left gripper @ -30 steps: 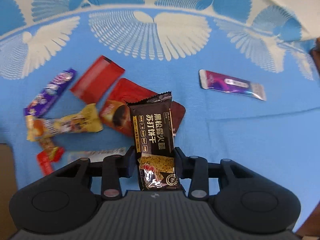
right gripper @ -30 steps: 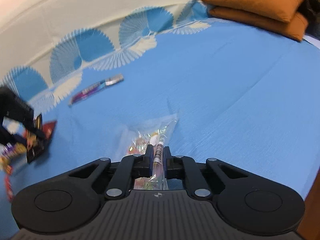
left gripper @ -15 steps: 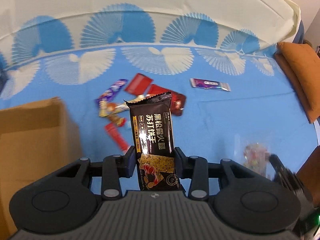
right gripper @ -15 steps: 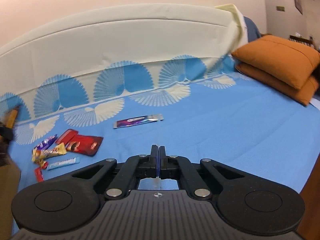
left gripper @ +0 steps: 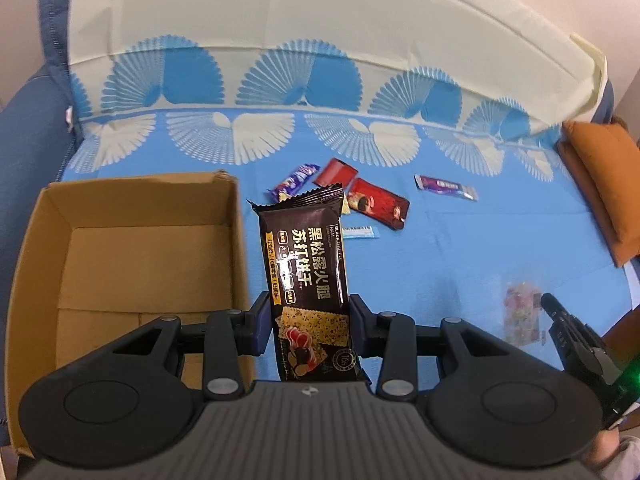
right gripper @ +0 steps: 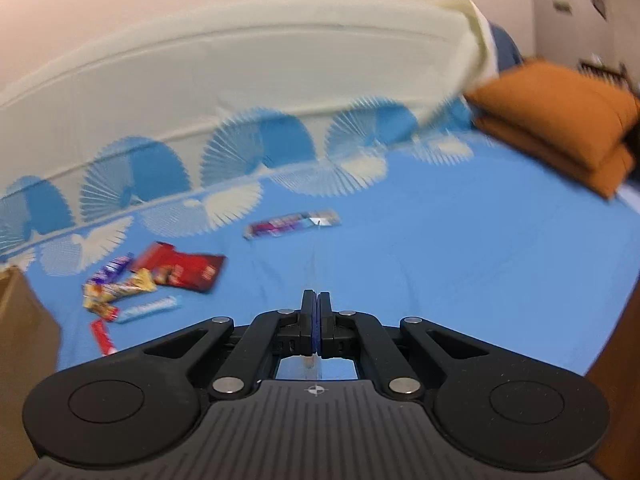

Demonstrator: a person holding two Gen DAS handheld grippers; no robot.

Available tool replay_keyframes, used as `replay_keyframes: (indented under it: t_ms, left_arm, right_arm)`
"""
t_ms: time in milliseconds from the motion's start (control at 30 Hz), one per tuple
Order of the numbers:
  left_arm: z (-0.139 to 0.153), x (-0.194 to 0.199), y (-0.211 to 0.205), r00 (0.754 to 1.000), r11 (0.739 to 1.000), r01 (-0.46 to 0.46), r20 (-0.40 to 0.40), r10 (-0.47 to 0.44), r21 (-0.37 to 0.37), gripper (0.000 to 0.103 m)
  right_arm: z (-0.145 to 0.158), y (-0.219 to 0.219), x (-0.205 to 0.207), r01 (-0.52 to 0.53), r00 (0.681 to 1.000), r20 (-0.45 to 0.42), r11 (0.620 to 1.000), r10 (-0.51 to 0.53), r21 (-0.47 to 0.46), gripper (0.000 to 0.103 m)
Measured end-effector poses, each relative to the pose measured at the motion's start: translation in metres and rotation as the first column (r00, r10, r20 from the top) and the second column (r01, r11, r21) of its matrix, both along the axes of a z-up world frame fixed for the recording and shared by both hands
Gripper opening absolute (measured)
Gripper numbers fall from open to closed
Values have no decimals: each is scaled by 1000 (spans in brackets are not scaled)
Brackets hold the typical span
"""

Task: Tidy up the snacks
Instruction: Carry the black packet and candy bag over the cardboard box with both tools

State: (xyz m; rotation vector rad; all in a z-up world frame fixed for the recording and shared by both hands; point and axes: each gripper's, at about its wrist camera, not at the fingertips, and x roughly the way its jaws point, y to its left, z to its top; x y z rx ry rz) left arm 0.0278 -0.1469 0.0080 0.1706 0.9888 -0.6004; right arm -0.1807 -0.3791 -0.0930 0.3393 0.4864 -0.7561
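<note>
Cardboard box (left gripper: 132, 264), far left on the bed (left gripper: 460, 248): open top, nothing visible inside, near wall cut off by the claw body. Judged to be where the snacks go.

Left claw (left gripper: 310, 322): narrow, pads pressing the lower part of the black cracker packet (left gripper: 306, 264). Packet stands upright between the fingers, held above the bed just right of the box's right wall, upper part free. Judgement: light foil wrap, slick, stiff only because of the crackers inside; brittle contents, so a gentle squeeze across the flat sides low down, as now, suits it. A harder pinch could snap the crackers.

Loose pile on the bed beyond the packet: purple bar (left gripper: 295, 179), two red sachets (left gripper: 376, 202), a pale blue strip (left gripper: 360, 232). The packet hides part of the pile. A separate purple wrapper (left gripper: 446, 187) lies well apart to the right.

Further right, a clear bag of sweets (left gripper: 522, 312) hangs at the tip of the right claw (right gripper: 316, 326). The right wrist view shows the jaws fully together with only a thin clear film in the slit; the bag itself drops out of sight below. Soft, crinkly, light; a pinch at the seam seems enough.

Right wrist view is motion-blurred; wrapper print unreadable. Orange cushions (right gripper: 560, 120) at far right.
</note>
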Motion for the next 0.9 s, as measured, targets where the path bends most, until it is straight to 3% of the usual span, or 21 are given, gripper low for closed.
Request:
replay_keyframes:
  t_ms: [233, 500, 667, 900]
  left_arm:
    - [25, -14, 68, 996, 997, -80, 47, 80, -6, 44]
    - [34, -32, 159, 979, 983, -182, 96, 179, 23, 44]
    - [32, -39, 205, 971, 975, -223, 92, 223, -8, 44]
    - [27, -41, 235, 969, 973, -226, 87, 230, -47, 44]
  right_arm:
    - [65, 71, 13, -151, 985, 74, 984, 159, -97, 0]
    - [131, 161, 16, -350, 922, 128, 927, 366, -134, 0]
    - [153, 212, 27, -465, 866, 128, 873, 483, -146, 0]
    - [157, 265, 46, -561, 812, 80, 811, 578, -164, 0]
